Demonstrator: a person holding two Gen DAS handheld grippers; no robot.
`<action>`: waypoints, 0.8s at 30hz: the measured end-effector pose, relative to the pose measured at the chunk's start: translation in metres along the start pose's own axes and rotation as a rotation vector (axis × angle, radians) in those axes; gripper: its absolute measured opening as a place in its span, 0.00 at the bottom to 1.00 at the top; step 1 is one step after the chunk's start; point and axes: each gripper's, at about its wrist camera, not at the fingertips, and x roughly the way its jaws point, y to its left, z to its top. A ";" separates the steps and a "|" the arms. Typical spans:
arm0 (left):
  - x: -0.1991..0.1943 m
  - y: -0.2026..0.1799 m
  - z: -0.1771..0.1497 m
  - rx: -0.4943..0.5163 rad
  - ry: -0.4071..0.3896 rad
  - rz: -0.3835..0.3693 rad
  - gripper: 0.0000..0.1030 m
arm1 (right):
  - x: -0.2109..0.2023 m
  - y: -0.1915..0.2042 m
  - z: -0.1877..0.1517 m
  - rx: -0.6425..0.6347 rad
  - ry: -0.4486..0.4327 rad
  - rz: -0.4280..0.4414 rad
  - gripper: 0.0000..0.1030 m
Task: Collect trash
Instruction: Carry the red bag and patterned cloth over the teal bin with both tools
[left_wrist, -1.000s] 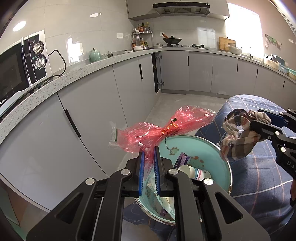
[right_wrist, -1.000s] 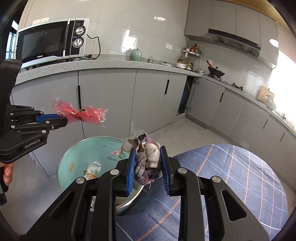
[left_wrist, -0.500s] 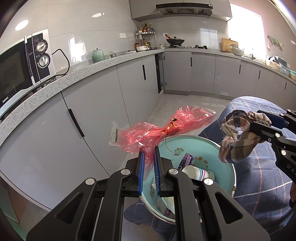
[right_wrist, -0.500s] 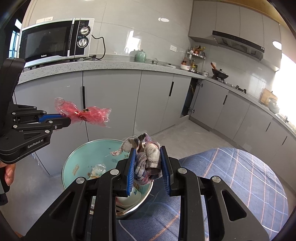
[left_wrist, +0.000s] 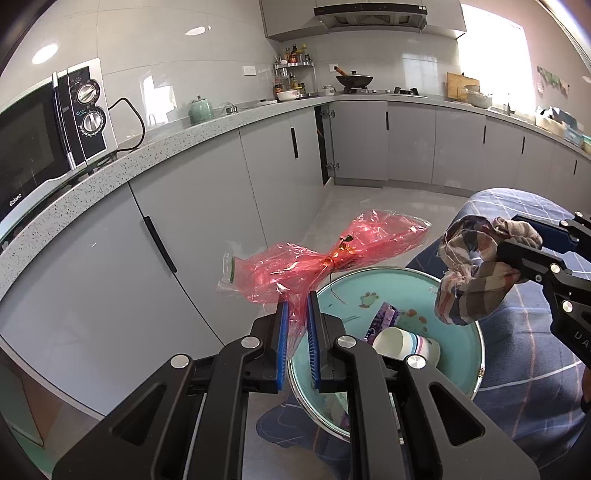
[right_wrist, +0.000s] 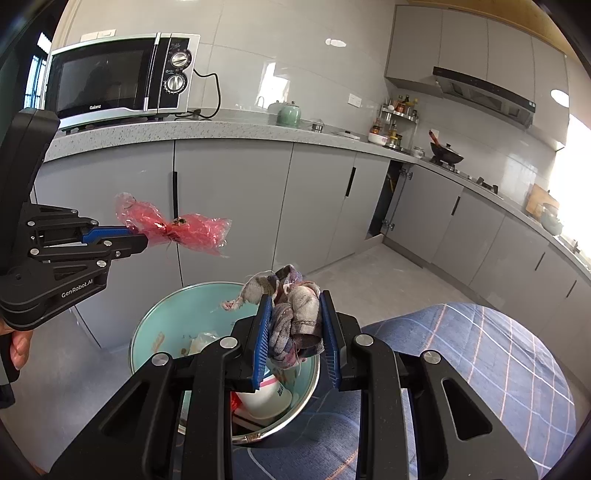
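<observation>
My left gripper (left_wrist: 296, 306) is shut on a crumpled red plastic wrapper (left_wrist: 325, 254) and holds it above the near left rim of a teal basin (left_wrist: 465, 325). The wrapper also shows in the right wrist view (right_wrist: 173, 230), held by the left gripper (right_wrist: 142, 236). My right gripper (right_wrist: 295, 306) is shut on a balled plaid rag (right_wrist: 295, 321) above the basin (right_wrist: 155, 325). The rag also shows in the left wrist view (left_wrist: 476, 280). In the basin lie a white paper cup (left_wrist: 406, 345), a purple wrapper (left_wrist: 384, 319) and other scraps.
The basin sits at the edge of a table with a blue checked cloth (right_wrist: 480, 362). Grey cabinets (left_wrist: 207, 221) and a speckled counter with a microwave (right_wrist: 118, 79) run close behind. Tiled floor (left_wrist: 369, 206) lies beyond.
Both grippers have lifted and drawn back slightly with their loads, still over the basin. Nothing was let go.
</observation>
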 end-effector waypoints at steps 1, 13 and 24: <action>0.001 0.000 0.000 0.002 0.003 0.003 0.10 | 0.001 0.000 0.000 0.000 0.001 -0.001 0.26; 0.004 -0.001 -0.002 0.008 -0.002 0.047 0.10 | 0.008 0.001 0.000 0.001 0.001 -0.011 0.26; 0.006 -0.001 -0.001 0.011 0.002 0.053 0.10 | 0.019 0.004 0.000 -0.005 0.005 -0.024 0.26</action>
